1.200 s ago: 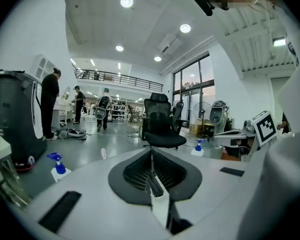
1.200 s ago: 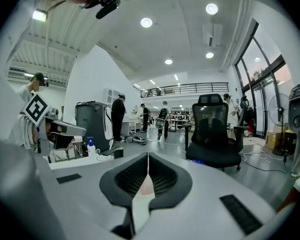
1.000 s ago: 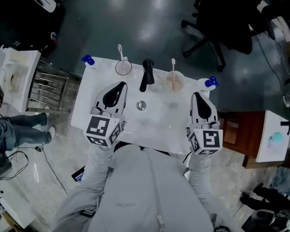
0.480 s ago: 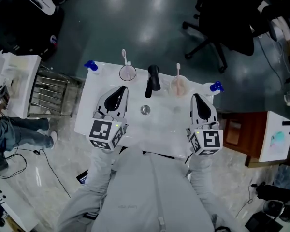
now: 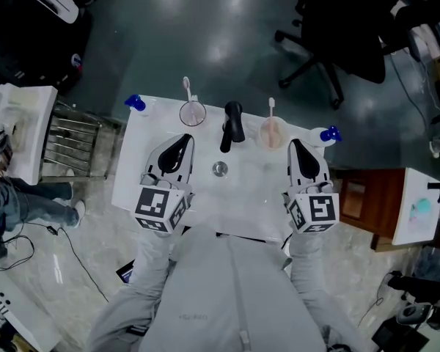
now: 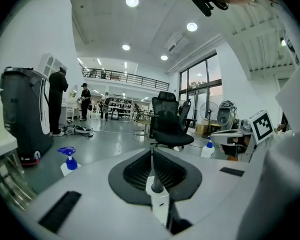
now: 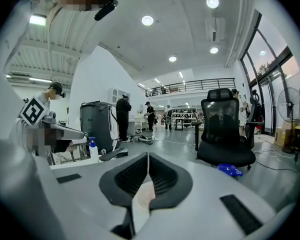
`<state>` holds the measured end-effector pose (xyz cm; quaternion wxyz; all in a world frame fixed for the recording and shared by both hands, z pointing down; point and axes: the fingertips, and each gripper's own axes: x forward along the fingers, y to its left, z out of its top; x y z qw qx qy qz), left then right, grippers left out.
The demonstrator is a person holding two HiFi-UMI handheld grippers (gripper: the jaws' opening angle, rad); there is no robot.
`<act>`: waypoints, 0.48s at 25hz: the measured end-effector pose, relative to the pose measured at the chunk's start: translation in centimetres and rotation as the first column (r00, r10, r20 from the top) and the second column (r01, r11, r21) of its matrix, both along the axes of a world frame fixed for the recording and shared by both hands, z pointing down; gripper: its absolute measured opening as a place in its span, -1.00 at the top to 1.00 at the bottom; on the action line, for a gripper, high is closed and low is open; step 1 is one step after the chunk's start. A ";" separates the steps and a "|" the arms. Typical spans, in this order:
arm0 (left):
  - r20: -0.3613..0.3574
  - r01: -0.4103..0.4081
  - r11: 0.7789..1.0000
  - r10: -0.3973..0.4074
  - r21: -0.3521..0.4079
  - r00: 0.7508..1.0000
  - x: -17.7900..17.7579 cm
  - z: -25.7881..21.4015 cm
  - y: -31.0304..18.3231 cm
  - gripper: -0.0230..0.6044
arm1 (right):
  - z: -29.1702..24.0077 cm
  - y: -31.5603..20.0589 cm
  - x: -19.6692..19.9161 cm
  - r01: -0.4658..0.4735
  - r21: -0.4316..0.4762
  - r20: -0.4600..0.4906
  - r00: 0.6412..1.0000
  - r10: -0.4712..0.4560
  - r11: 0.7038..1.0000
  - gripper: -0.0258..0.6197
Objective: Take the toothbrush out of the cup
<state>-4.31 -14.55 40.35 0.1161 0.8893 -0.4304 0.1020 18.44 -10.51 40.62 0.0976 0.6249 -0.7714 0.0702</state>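
Slowly, then: over the last second the white basin top (image 5: 249,189) has slid down my head view. The two cups now sit a little nearer my fingertips than they did, the right-hand one most plainly. Nothing has been touched. The left gripper (image 5: 182,139) has its fingers (image 6: 135,173) clenched together with nothing between them. The right gripper (image 5: 295,145) is the same, fingers (image 7: 130,176) pressed shut and empty, as a second ago.

The white toothbrush (image 5: 187,88) stands upright in the clear round plastic cup (image 5: 193,114), just ahead of the left fingertips and apart from them. A second white toothbrush (image 5: 271,107) stands in a pinkish translucent cup (image 5: 272,132), ahead of the right fingertips and a shade inboard. The black tap (image 5: 231,123) rises between the two cups, ahead of both sets of fingers. In each gripper view a pale shape shows low beyond the closed tips. I take it for the near cup, though the lens bends it too much to be sure.

So the approach is under way and the pull is not: both brushes are in their cups. Before either handle can be pinched, I judge the fingers on that side must first spread.
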 end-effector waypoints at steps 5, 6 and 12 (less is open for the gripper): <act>-0.004 0.001 1.000 -0.001 -0.016 1.000 0.2 0.6 -0.1 0.81 | 0.8 -1.2 -0.1 0.026 -0.016 0.015 1.000 -0.026 1.000 0.84; -0.004 0.001 1.000 -0.001 -0.019 1.000 0.2 0.7 -0.1 0.81 | 1.0 -1.5 -0.1 0.033 -0.021 0.019 0.999 -0.032 0.999 0.84; 0.000 0.002 0.999 -0.002 -0.040 1.000 0.3 1.7 -0.2 0.81 | 2.5 -3.0 -0.1 0.057 -0.057 0.041 0.998 -0.055 0.997 0.70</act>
